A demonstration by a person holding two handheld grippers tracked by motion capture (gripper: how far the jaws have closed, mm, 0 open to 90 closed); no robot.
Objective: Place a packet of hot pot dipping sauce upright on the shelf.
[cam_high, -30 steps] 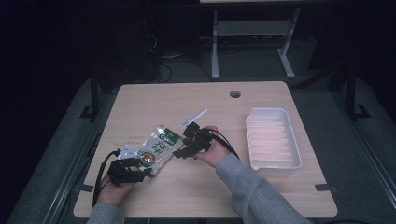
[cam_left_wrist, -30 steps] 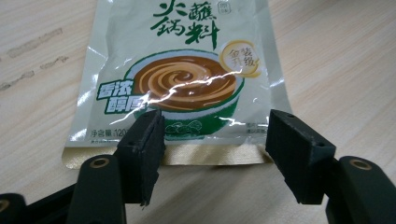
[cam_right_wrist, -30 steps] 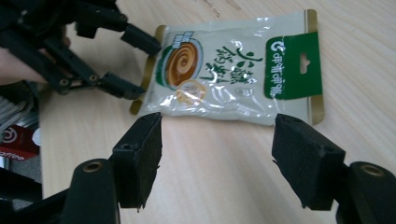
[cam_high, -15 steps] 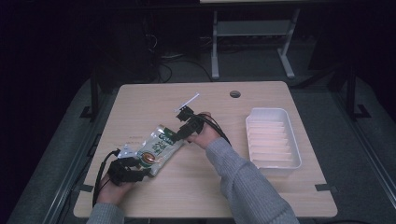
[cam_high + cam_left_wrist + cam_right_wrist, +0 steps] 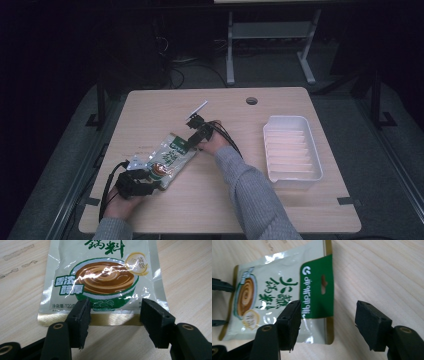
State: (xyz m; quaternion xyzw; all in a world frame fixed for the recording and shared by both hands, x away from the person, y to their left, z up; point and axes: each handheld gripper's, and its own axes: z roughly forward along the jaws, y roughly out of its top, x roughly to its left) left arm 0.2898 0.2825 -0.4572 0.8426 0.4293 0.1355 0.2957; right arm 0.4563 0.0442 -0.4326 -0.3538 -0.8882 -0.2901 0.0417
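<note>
Both grippers flank the sauce packet (image 5: pixel 171 158), left gripper (image 5: pixel 113 315) and right gripper (image 5: pixel 327 320) jaws parted.

Table (image 5: pixel 160 110): lying pale and wood-grained, taking up the middle of the high view.
Tray (image 5: pixel 295 181): sitting white and ribbed on the table's right side, its long side running front to back.
Hole (image 5: pixel 251 100): showing round near the table's far edge.
Stand (image 5: pixel 270 35): standing grey beyond the table.
Cables (image 5: pixel 175 65): lying on the dark floor behind.
</note>
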